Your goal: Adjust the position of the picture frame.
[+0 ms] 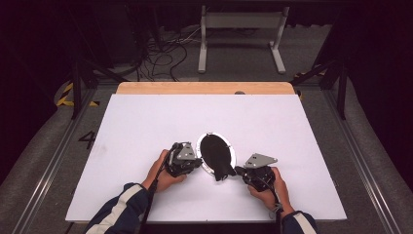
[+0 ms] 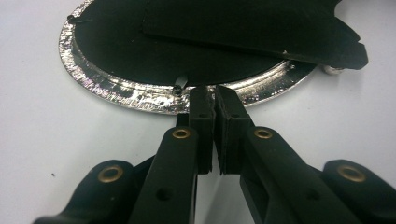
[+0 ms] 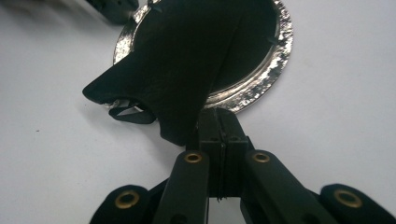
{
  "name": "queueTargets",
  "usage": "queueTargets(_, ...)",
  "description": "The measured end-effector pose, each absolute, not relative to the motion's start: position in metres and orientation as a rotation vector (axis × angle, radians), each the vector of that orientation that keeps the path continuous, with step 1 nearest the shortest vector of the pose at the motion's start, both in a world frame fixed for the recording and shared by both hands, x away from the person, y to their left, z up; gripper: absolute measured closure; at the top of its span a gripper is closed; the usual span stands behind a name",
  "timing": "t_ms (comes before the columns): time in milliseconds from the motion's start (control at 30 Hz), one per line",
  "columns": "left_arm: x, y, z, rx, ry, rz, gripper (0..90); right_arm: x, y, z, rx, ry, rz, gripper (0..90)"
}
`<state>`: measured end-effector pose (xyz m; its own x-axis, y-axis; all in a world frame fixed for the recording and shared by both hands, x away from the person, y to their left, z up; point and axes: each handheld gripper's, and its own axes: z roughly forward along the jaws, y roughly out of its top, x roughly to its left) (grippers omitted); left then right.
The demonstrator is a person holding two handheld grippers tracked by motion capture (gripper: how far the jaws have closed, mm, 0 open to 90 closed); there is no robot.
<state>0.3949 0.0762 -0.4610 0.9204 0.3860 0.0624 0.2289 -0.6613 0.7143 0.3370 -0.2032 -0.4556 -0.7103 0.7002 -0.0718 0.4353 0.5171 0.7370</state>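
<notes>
Black cloth (image 3: 187, 70) over the silver-rimmed plate (image 2: 140, 95), unlabelled, is pinched by right gripper (image 3: 219, 121); left gripper (image 2: 214, 100) jaws closed.

One sign can be read — a dark numeral "4" (image 1: 87, 140) marked on the grey carpeted floor (image 1: 44, 161) to the left of the white table, seen in the high view. Beyond it, yellow-and-black striped hazard tape (image 1: 65, 95) lies on the same floor — a warning marking without letters. No other writing or brand can be made out.
</notes>
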Motion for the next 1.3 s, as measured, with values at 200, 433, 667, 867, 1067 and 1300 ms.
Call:
queueTargets(200,0.394,0.074,-0.461,2.322,0.438,0.290,85.9,0.336,-0.202,-0.458,0.967,2.400,1.004,90.0)
queueTargets(433,0.398,0.072,-0.462,2.316,0.452,0.313,85.4,0.334,-0.200,-0.458,0.969,2.399,1.004,90.0)
queueTargets(667,0.401,0.071,-0.462,2.318,0.461,0.340,85.0,0.332,-0.197,-0.458,0.945,2.416,0.993,90.0)
queueTargets(867,0.403,0.072,-0.462,2.313,0.472,0.346,85.6,0.331,-0.194,-0.458,0.936,2.421,1.005,90.0)
queueTargets(1067,0.405,0.073,-0.462,2.312,0.486,0.366,86.6,0.329,-0.187,-0.458,0.906,2.427,0.998,90.0)
queueTargets(1300,0.407,0.072,-0.463,2.307,0.490,0.383,88.2,0.328,-0.184,-0.458,0.889,2.428,0.985,90.0)
